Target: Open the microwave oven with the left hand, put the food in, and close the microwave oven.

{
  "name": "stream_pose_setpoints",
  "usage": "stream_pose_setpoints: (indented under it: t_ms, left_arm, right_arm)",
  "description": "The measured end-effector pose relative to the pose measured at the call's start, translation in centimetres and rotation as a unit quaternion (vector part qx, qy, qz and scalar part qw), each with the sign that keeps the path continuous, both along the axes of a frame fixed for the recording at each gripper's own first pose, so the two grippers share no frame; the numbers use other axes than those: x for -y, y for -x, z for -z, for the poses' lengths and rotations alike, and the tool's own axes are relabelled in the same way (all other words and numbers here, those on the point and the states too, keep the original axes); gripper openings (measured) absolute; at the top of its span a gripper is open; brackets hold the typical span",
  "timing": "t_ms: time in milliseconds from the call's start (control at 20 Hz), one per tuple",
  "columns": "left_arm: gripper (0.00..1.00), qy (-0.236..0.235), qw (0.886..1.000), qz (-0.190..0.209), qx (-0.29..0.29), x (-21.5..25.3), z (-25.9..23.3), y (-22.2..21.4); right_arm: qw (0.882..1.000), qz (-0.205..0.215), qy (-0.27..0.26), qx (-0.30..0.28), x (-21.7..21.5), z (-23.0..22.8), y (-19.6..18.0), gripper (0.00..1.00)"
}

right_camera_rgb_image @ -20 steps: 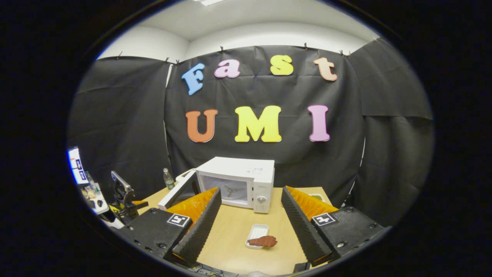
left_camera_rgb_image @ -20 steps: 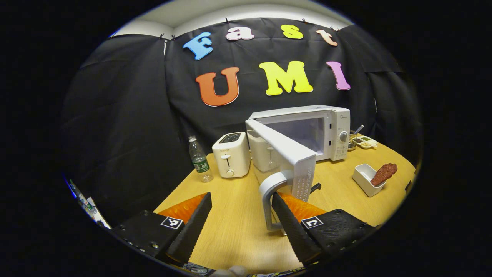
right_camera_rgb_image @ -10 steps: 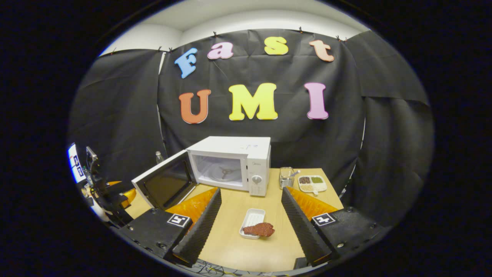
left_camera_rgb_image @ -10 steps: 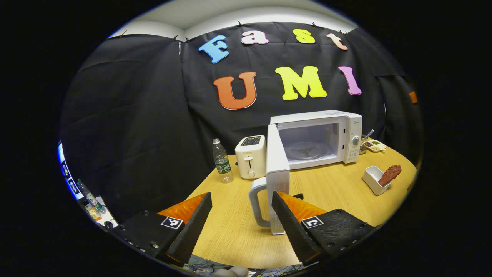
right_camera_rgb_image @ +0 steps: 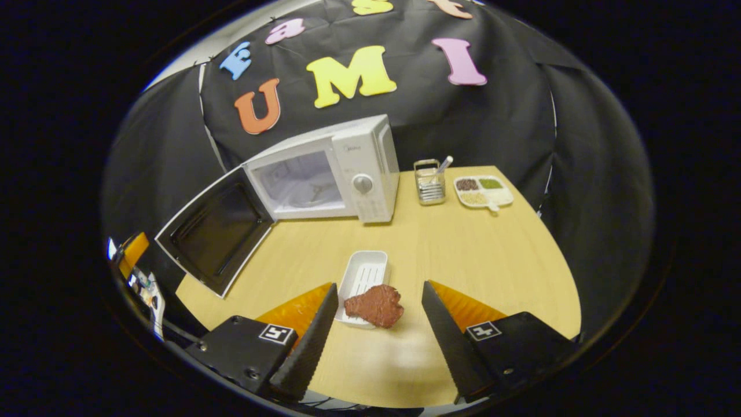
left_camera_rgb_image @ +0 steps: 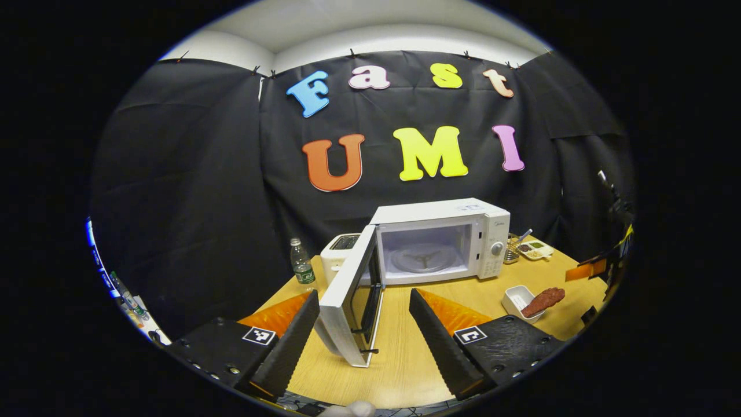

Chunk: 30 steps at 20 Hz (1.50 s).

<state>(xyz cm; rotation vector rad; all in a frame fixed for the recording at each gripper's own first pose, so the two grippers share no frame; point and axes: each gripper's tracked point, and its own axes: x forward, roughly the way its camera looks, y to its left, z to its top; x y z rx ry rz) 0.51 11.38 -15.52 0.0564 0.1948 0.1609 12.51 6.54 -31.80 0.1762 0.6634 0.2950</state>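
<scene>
The white microwave (left_camera_rgb_image: 440,240) stands at the back of the table, its door (left_camera_rgb_image: 347,301) swung wide and its cavity with the turntable bare. My left gripper (left_camera_rgb_image: 363,294) is open; the door's free edge stands between its fingers, and neither finger presses on it. The food, a brown flat piece (right_camera_rgb_image: 375,305), lies half on the near end of a white tray (right_camera_rgb_image: 365,272). My right gripper (right_camera_rgb_image: 379,286) is open and tilted down, with the food just ahead between its fingertips. From this side the microwave (right_camera_rgb_image: 336,171) and its door (right_camera_rgb_image: 217,231) sit to the left.
A toaster (left_camera_rgb_image: 341,248) and a water bottle (left_camera_rgb_image: 301,262) stand left of the microwave. A metal rack (right_camera_rgb_image: 429,181) and a divided dish (right_camera_rgb_image: 483,191) sit right of it. Bare wooden table (right_camera_rgb_image: 492,255) lies to the right of the tray.
My left gripper has let go of the door handle and drawn back as the door swung wide. My right gripper has dropped and tipped down toward the food.
</scene>
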Motion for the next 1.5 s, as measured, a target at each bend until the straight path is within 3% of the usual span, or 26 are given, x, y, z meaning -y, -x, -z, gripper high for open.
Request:
stream_pose_setpoints:
  t_ms: [300,450,550,750,900,950,1000,1050,1100,1150,1200,1350,1500]
  left_arm:
    - [0.96,-0.026,0.999,-0.014,-0.015,1.8,-0.7,-2.8]
    - [0.96,-0.017,0.999,-0.028,-0.026,2.5,-0.5,-3.7]
    - [0.96,-0.018,0.998,-0.041,-0.033,2.7,-0.2,-4.2]
    - [0.96,-0.026,0.996,-0.070,-0.045,3.0,-0.1,-4.5]
    - [0.96,-0.028,0.995,-0.081,-0.046,3.4,-0.4,-4.0]
    - [0.96,-0.027,0.995,-0.081,-0.049,3.4,-0.2,-3.9]
    - [0.96,-0.024,0.996,-0.077,-0.050,3.6,-0.1,-3.8]
    - [0.96,-0.023,0.996,-0.069,-0.046,3.9,-0.3,-3.6]
    - [0.96,-0.026,0.997,-0.060,-0.043,3.9,-0.4,-3.6]
    - [0.96,-0.028,0.997,-0.054,-0.039,3.6,-0.4,-3.5]
    - [0.96,-0.024,0.998,-0.042,-0.031,3.4,-0.7,-3.6]
    - [0.96,-0.005,1.000,-0.003,-0.013,3.2,-1.3,-3.6]
    - [0.96,0.001,1.000,0.026,-0.012,2.4,-0.8,-3.3]
  right_arm:
    - [0.989,-0.033,-0.090,-0.111,-1.1,5.2,-2.0,0.69]
    - [0.980,-0.040,-0.125,-0.148,-1.2,5.8,-2.4,0.46]
    - [0.971,-0.047,-0.155,-0.179,-1.5,5.9,-2.2,0.26]
    - [0.959,-0.061,-0.181,-0.207,-1.6,4.9,-2.5,0.10]
    - [0.958,-0.069,-0.184,-0.207,-1.4,3.1,-2.9,0.09]
    - [0.958,-0.077,-0.187,-0.203,-1.6,2.2,-3.0,0.16]
    - [0.958,-0.080,-0.189,-0.198,-1.8,1.2,-3.0,0.07]
    - [0.960,-0.081,-0.192,-0.186,-2.1,-0.1,-3.1,0.14]
    - [0.962,-0.081,-0.195,-0.171,-2.6,-1.5,-3.3,0.14]
    - [0.965,-0.078,-0.198,-0.152,-3.3,-3.3,-3.5,0.06]
    - [0.968,-0.078,-0.200,-0.131,-4.2,-4.9,-3.6,0.14]
    - [0.976,-0.051,-0.201,-0.062,-7.5,-9.0,-4.0,0.13]
    - [0.972,-0.035,-0.230,-0.027,-13.3,-10.4,-4.4,0.13]
